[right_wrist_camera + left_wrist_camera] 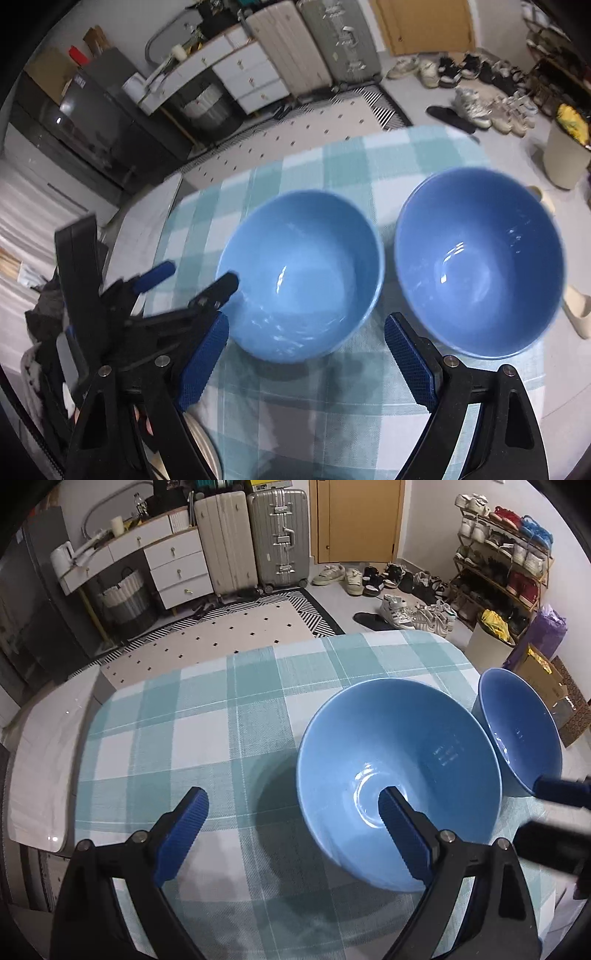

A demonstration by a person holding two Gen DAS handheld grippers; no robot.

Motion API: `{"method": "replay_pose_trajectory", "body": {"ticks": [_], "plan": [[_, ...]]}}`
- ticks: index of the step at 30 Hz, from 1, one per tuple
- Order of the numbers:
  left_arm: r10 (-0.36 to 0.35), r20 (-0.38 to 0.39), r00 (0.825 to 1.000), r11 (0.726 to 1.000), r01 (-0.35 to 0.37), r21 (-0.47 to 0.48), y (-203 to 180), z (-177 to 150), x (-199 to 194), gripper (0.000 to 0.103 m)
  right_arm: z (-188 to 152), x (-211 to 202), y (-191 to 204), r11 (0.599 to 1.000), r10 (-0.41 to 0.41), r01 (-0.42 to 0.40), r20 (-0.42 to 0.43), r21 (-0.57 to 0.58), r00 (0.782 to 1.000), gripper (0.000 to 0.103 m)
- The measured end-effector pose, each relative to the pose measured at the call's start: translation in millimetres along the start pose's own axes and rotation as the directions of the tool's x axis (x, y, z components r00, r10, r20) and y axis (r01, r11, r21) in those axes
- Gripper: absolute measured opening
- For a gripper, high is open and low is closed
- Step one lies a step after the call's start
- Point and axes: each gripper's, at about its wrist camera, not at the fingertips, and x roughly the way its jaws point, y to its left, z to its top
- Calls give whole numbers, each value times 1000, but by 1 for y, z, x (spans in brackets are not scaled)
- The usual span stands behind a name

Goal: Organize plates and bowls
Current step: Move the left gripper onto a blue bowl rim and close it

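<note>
Bowls, two, blue, side by side on checked tablecloth (207,716), rims near but apart: left bowl (301,275), right bowl (478,260). Left gripper (295,808) wide open, empty, right finger pad (400,834) over left bowl's inside, contact w/ bowl unclear. Right gripper (306,350) also spread wide, nothing held, above cloth at near side of both bowls. Right-wrist view blurred. Plate edge (205,443) bottom left, mostly hidden behind gripper arm. Right bowl half cut off in left-wrist view by other gripper's finger. Suitcases (255,539), shoe rack (506,561) in bkgd.
</note>
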Motion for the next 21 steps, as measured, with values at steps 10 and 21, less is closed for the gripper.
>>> {"method": "replay_pose_trajectory", "body": {"ticks": [10, 21], "plan": [[-17, -62, 998, 1000, 18, 14, 3, 13, 27, 93, -2, 41, -7, 997, -80, 81, -62, 13, 995, 87], [-26, -66, 997, 998, 29, 55, -1, 18, 45, 92, 0, 65, -13, 994, -103, 105, -95, 14, 990, 76]]}}
